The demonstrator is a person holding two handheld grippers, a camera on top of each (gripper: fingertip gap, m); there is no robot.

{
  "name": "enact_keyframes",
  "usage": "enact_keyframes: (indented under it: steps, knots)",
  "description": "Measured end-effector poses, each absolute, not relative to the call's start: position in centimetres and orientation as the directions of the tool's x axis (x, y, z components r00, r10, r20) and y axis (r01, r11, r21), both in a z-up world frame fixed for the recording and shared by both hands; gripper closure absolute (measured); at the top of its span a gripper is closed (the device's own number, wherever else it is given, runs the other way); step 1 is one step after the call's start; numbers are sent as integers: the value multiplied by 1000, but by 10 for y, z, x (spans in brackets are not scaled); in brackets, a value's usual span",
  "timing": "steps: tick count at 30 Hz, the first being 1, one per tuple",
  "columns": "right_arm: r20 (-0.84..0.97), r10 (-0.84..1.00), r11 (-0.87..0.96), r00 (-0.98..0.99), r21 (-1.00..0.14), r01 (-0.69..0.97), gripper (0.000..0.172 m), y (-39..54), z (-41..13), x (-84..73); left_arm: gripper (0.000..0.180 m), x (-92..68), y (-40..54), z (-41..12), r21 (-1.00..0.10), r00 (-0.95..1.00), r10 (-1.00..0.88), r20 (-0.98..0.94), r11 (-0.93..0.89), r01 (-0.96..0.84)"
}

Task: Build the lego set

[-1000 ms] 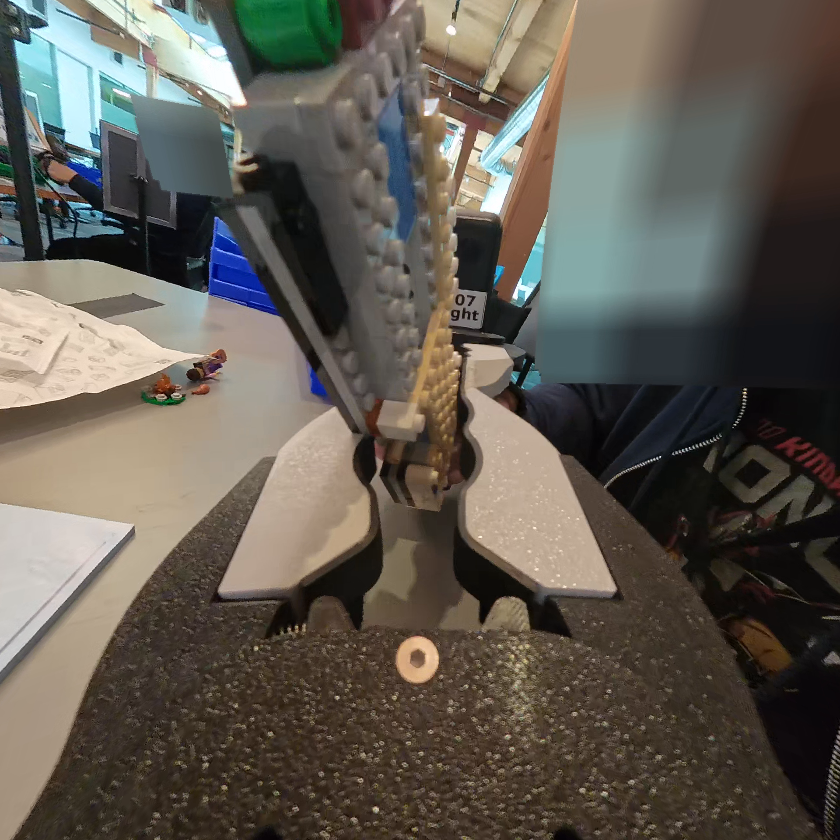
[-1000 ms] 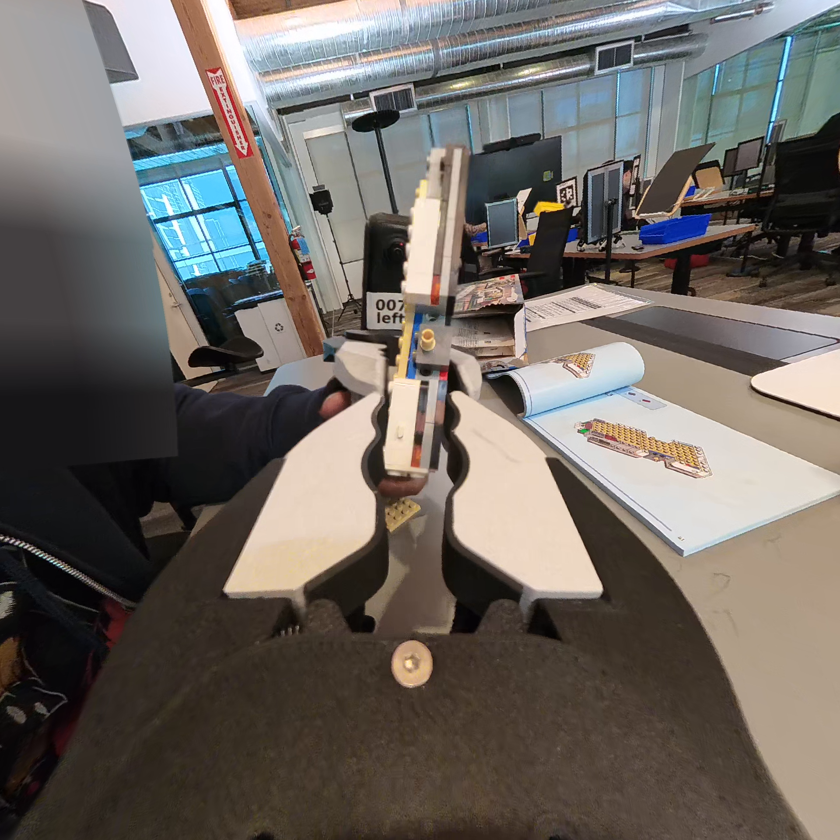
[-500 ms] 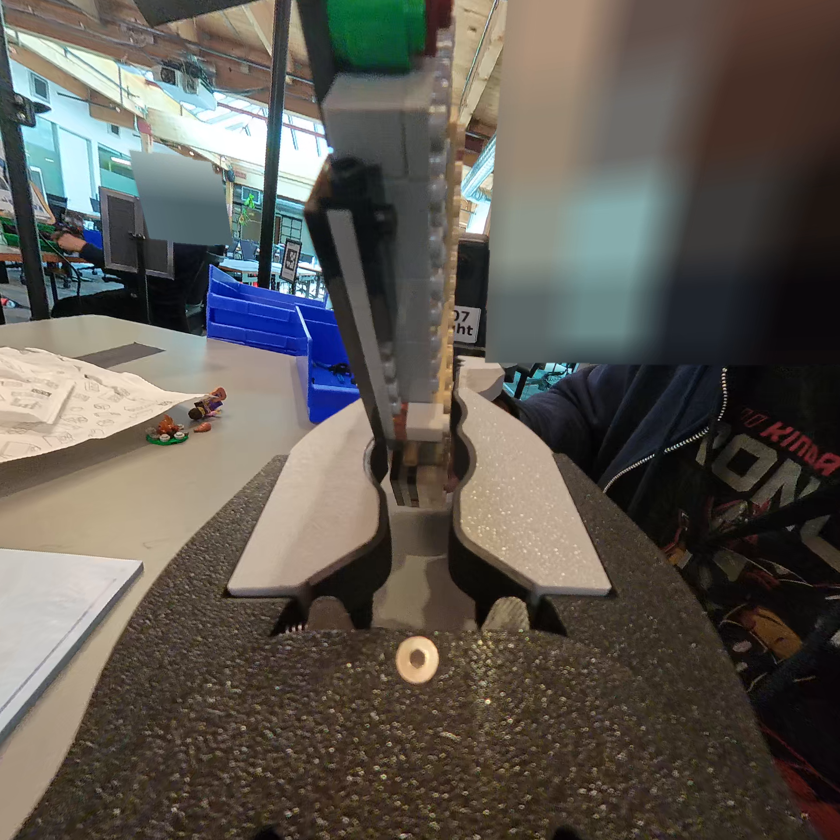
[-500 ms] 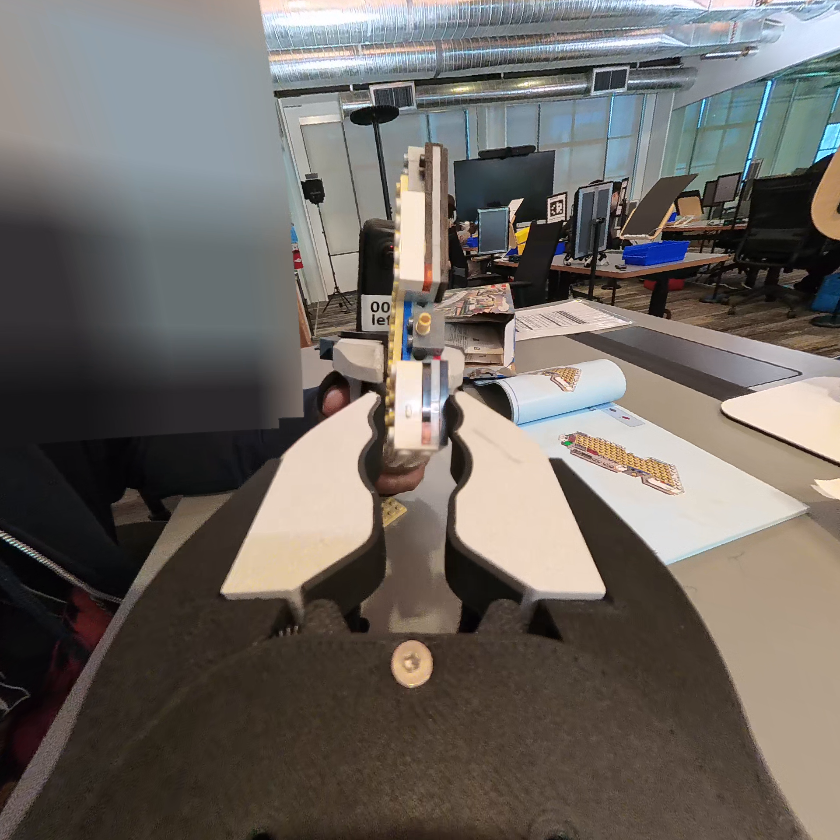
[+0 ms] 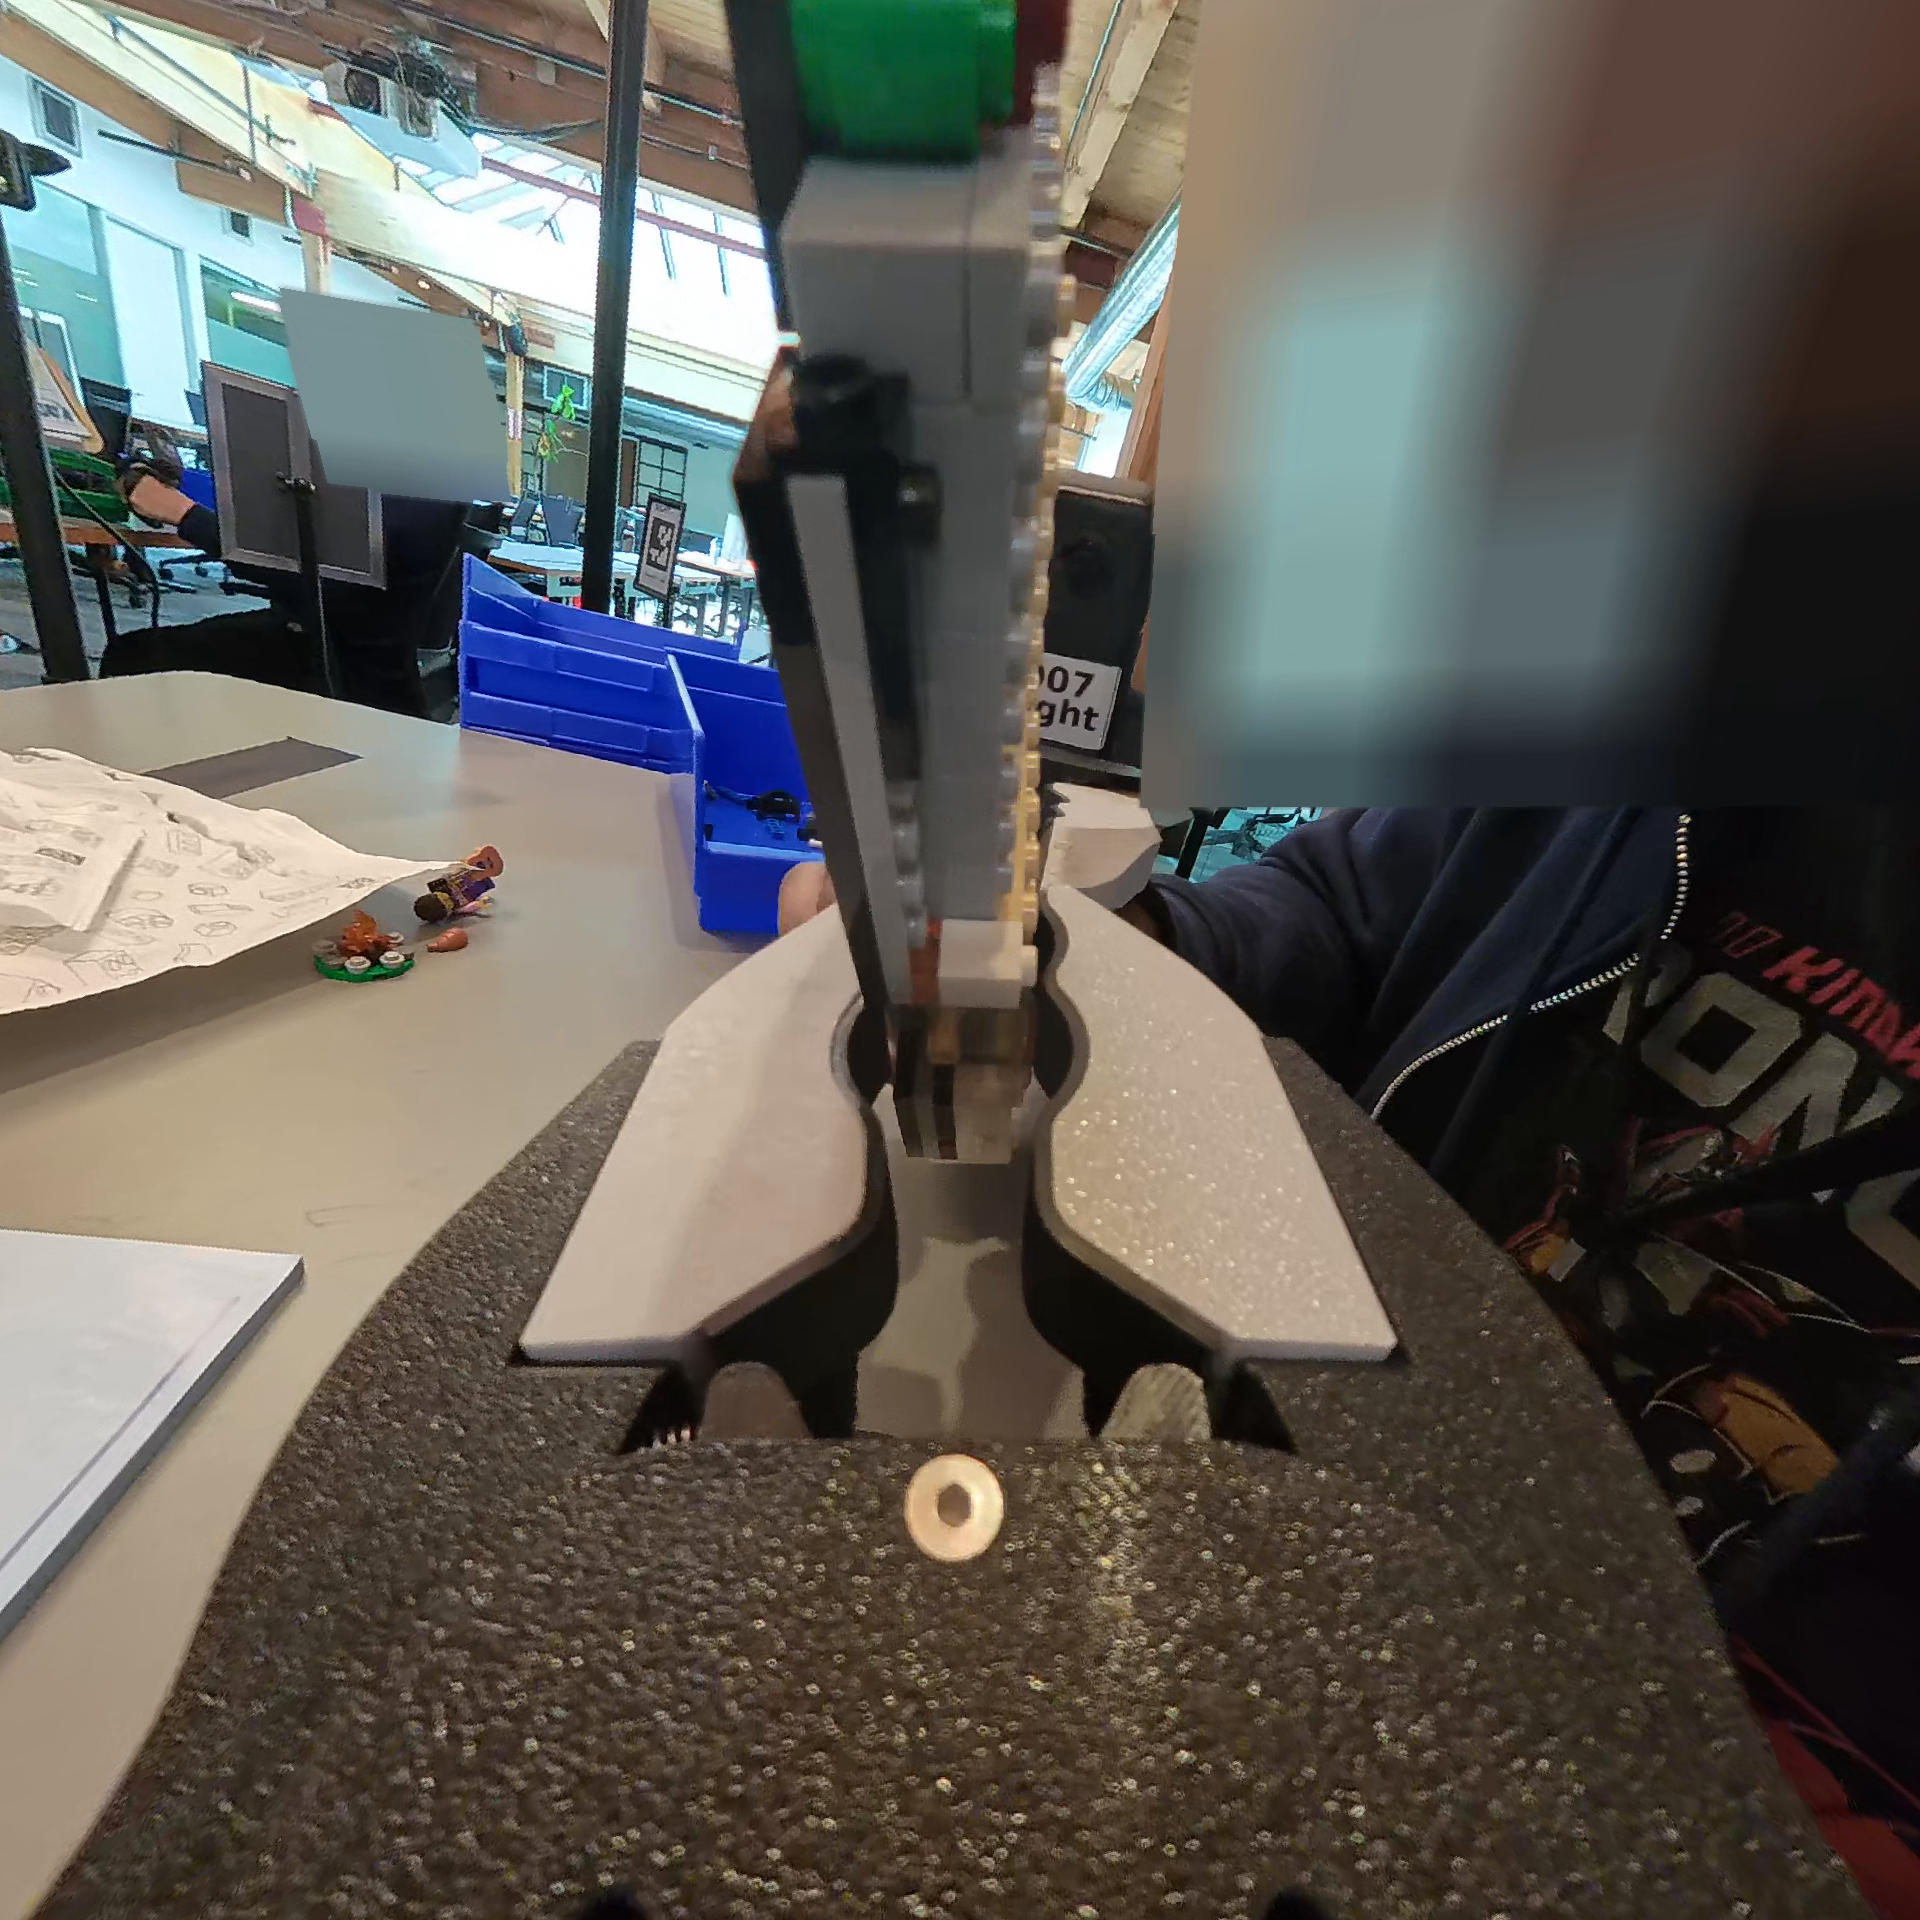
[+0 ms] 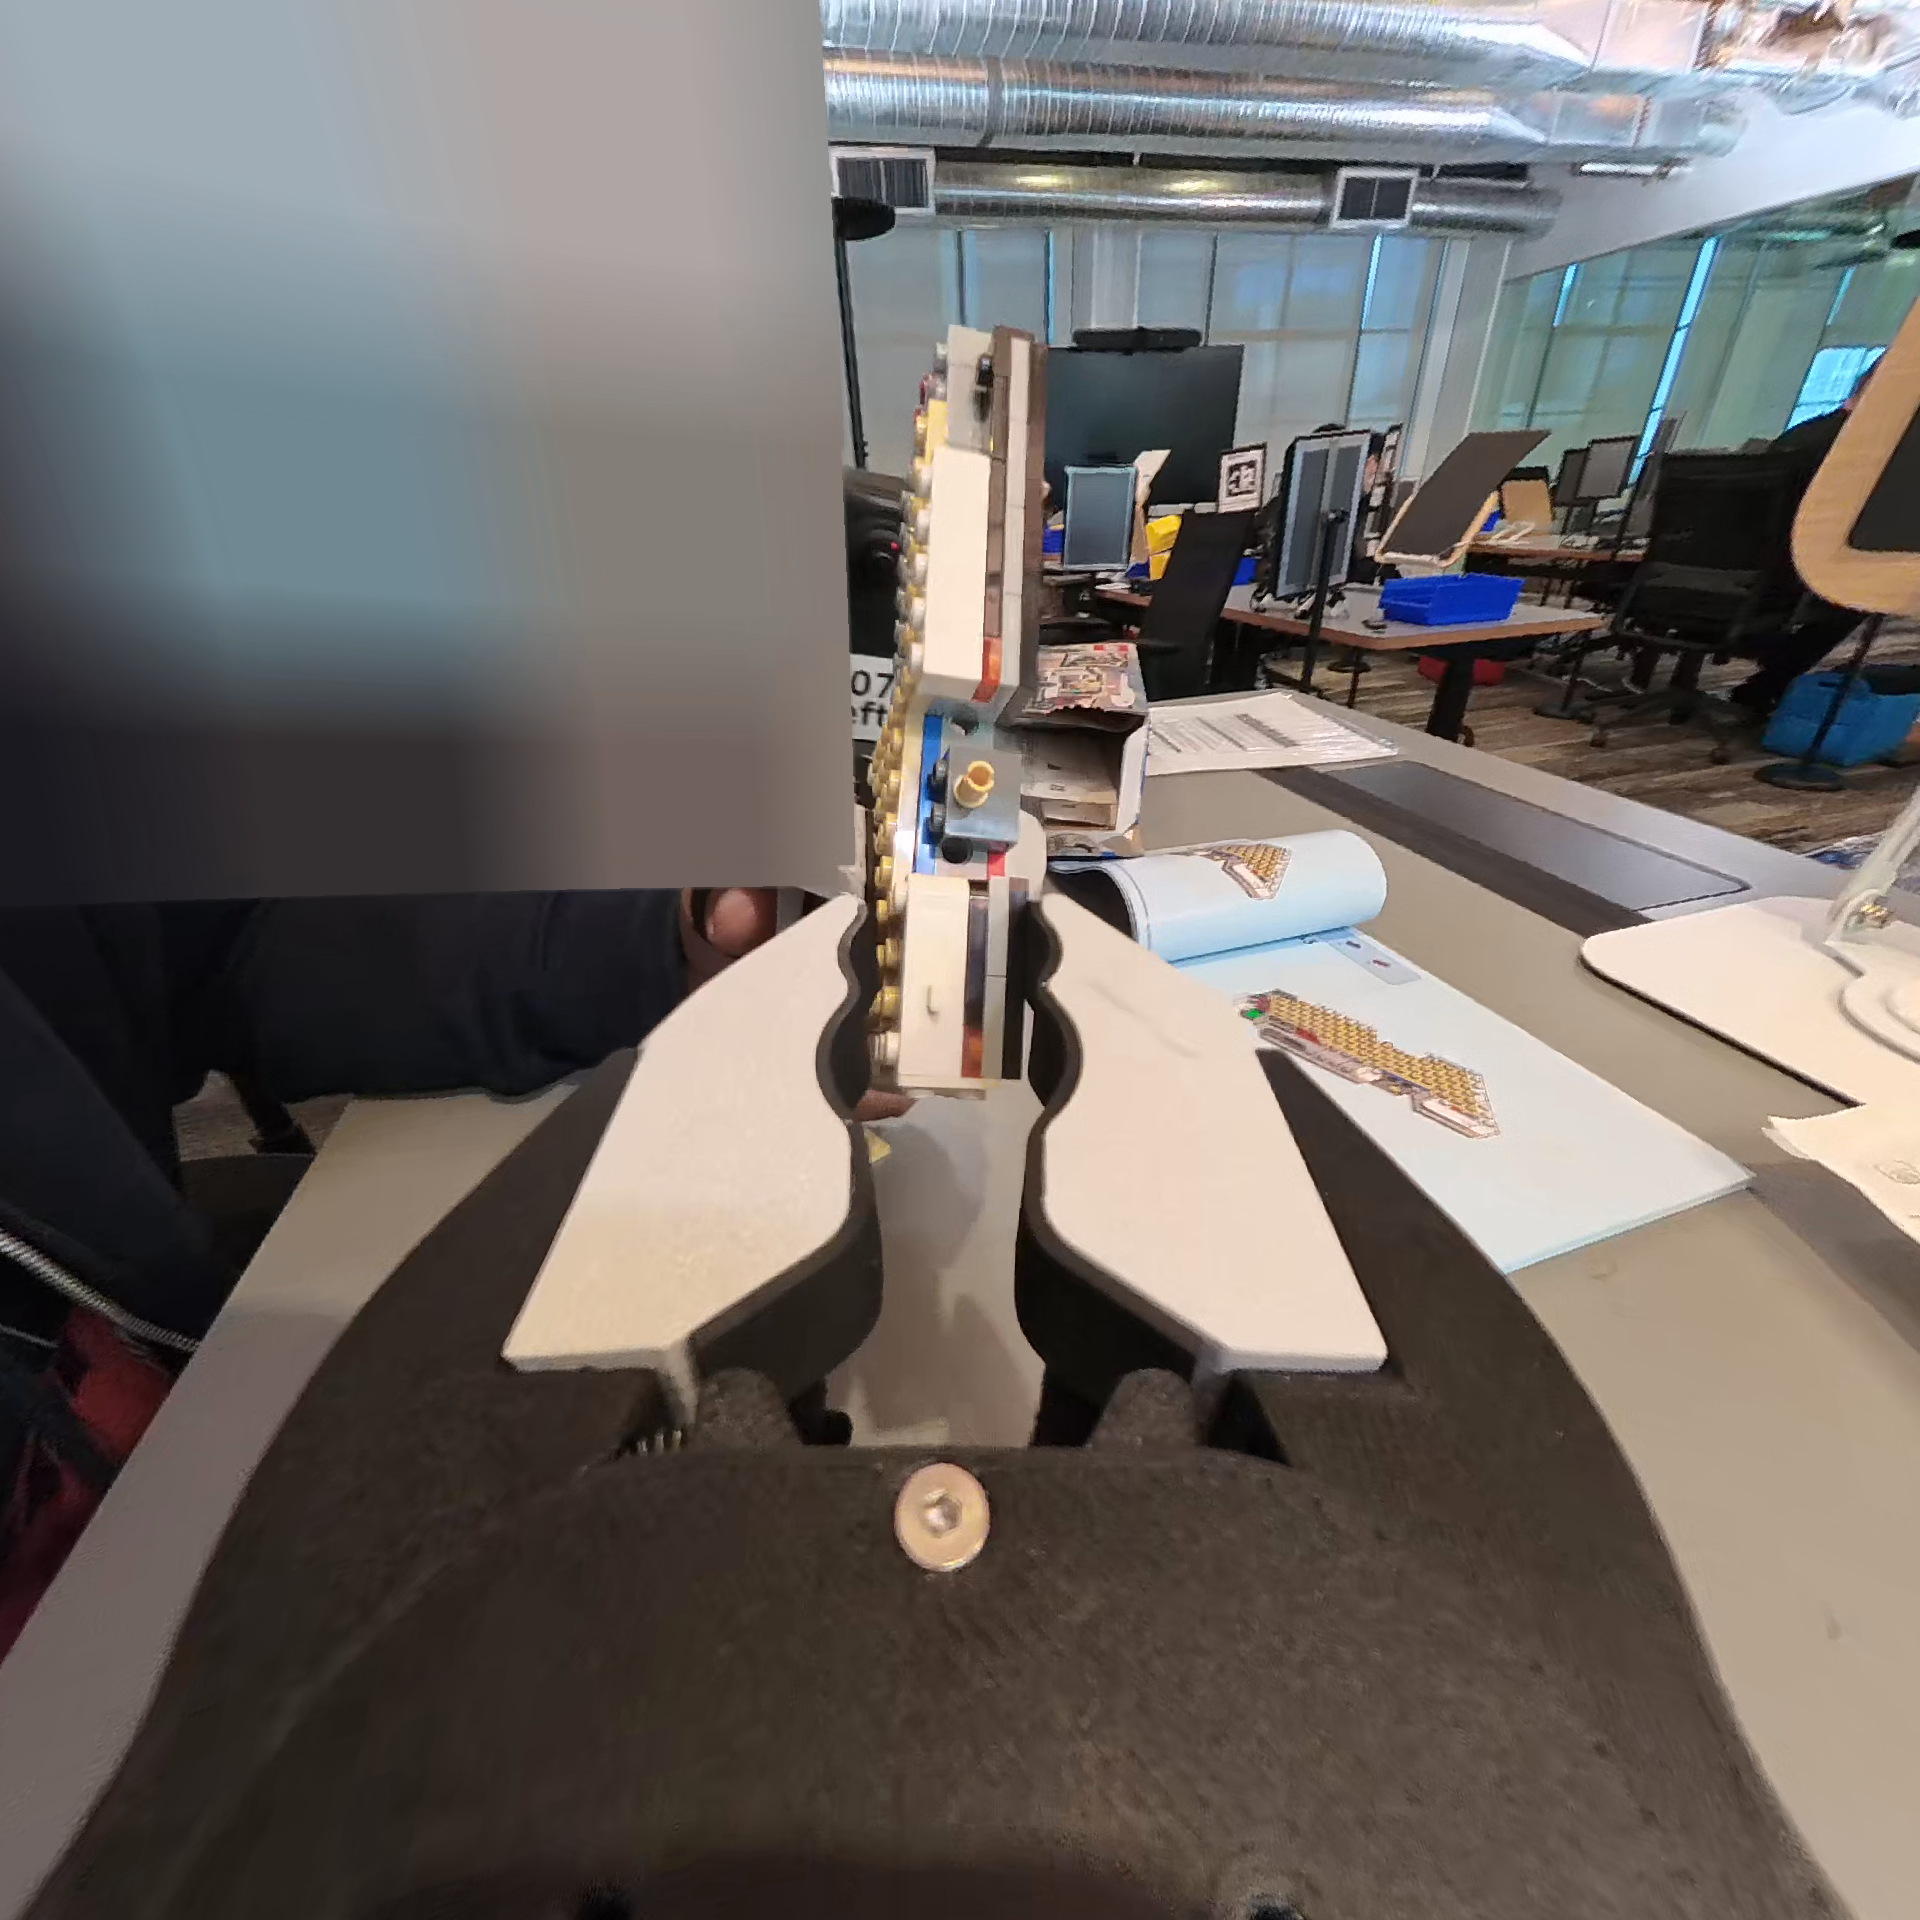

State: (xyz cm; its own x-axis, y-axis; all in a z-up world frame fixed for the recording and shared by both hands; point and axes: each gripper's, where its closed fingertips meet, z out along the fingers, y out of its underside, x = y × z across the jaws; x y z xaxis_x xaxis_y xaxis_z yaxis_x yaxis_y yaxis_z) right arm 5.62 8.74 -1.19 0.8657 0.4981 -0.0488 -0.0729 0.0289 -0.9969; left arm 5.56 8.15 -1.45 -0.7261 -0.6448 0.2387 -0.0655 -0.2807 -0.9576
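Brick model point(image 5: 935, 582): upright, edge-on, above table point(image 5: 312, 1091). Left gripper point(image 5: 961, 1023) pinches one end, right gripper point(image 6: 940, 997) the other, pads pressed on. Risk: opposing pull/twist, plates pop apart, bits drop near booklet point(image 6: 1455, 1132)

We see the brick model point(image 5: 940, 582) as hard plastic, studs glossy. Gripper fingers point(image 5: 1174, 1143) look matt grey with a fine sparkly grain, set in coarse black foam point(image 5: 935, 1714) with one shiny metal screw point(image 5: 953, 1507). Table point(image 5: 312, 1091) is smooth and matt. Booklet point(image 6: 1455, 1122) is smooth paper; bins point(image 5: 582, 675) glossy blue plastic; overhead ducts point(image 6: 1247, 104) ribbed, shiny metal.
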Motion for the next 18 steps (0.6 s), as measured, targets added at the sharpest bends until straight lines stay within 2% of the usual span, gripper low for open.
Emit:
enact_keyframes:
  steps: [18]
  knots:
    - [-131,571,15,811,-985,-170,147,84,-8,53,156,53,77,-12,-934,-759,-587,283,-347,-80]
